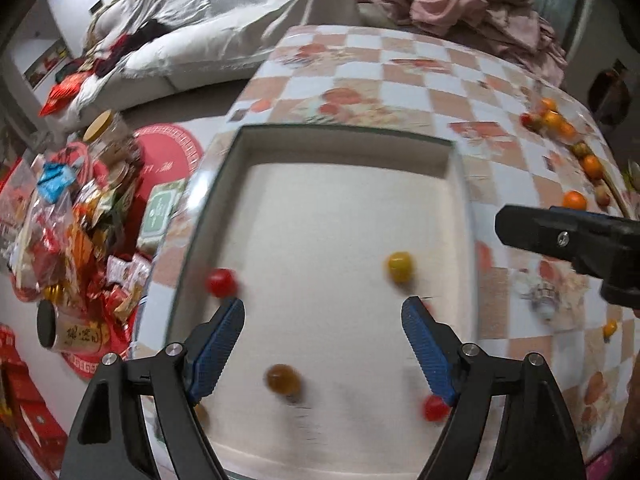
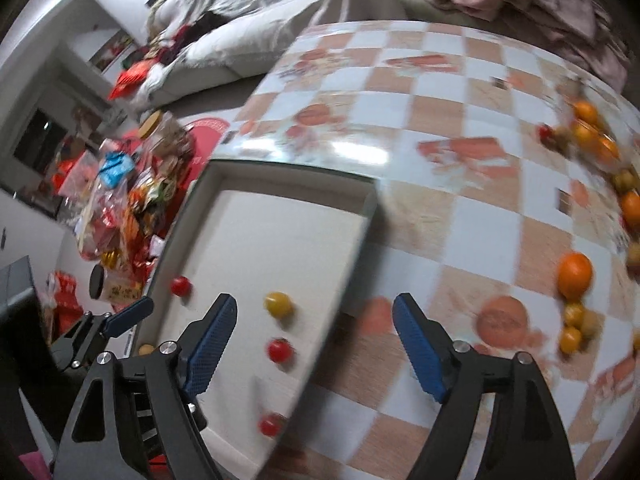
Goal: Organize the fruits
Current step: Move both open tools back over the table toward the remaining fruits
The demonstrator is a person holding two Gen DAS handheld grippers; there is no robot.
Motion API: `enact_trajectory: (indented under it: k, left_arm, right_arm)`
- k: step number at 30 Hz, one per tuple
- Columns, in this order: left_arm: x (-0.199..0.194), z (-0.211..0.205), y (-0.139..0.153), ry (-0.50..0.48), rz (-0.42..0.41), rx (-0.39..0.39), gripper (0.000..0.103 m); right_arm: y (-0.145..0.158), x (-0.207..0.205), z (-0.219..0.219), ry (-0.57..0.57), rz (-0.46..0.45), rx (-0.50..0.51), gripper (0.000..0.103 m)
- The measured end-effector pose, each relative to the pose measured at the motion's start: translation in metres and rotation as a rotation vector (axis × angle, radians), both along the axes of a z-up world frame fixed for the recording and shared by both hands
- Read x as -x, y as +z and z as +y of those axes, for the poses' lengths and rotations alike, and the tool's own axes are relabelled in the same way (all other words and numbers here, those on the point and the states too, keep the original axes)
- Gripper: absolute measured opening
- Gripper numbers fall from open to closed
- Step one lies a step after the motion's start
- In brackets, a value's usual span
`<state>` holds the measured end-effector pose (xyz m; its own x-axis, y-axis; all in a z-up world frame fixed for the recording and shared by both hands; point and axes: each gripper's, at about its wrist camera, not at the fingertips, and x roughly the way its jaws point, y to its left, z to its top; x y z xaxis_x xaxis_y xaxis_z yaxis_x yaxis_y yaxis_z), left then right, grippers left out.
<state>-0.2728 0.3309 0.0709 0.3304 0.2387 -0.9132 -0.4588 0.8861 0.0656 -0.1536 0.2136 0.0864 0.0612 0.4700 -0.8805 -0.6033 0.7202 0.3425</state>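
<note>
A shallow white tray (image 1: 460, 208) lies on the checkered table. In it are a red tomato (image 1: 221, 282), a yellow one (image 1: 399, 266), an amber one (image 1: 283, 379) and another red one (image 1: 434, 407). My left gripper (image 1: 323, 316) is open and empty above the tray. My right gripper (image 2: 314, 312) is open and empty over the tray's right rim (image 2: 360, 236); its dark body (image 1: 568, 240) shows at the right of the left wrist view. The tray's fruits (image 2: 278, 304) also show in the right wrist view. Oranges (image 2: 575, 274) and small fruits (image 1: 552, 120) lie scattered at the table's right.
The checkered tablecloth (image 1: 360, 80) covers the table. A pile of snack packets and jars (image 1: 80, 216) sits on the floor to the left. A sofa with white covers (image 1: 200, 32) and pink clothes (image 1: 460, 0) stands behind the table.
</note>
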Motion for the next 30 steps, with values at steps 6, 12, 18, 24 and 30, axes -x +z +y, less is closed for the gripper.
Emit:
enact_trajectory:
  k: [6, 12, 18, 24, 30]
  left_arm:
    - [-0.026, -0.043, 0.010, -0.095, -0.017, 0.020, 0.082]
    - [-0.056, -0.092, 0.008, -0.202, -0.012, 0.048, 0.082]
    - [-0.082, -0.137, -0.008, -0.268, 0.015, 0.091, 0.082]
    - [-0.109, -0.176, -0.026, -0.296, 0.030, 0.128, 0.082]
    - [-0.138, -0.198, -0.043, -0.292, 0.044, 0.144, 0.082]
  right_arm:
    - [-0.005, -0.016, -0.067, -0.107, -0.005, 0.066, 0.083]
    - [-0.019, -0.031, -0.139, -0.223, 0.018, 0.140, 0.083]
    - [-0.033, -0.046, -0.201, -0.322, 0.031, 0.210, 0.083]
    - [-0.043, -0.060, -0.242, -0.371, 0.002, 0.273, 0.083]
    - [-0.049, -0.075, -0.260, -0.370, -0.050, 0.302, 0.083]
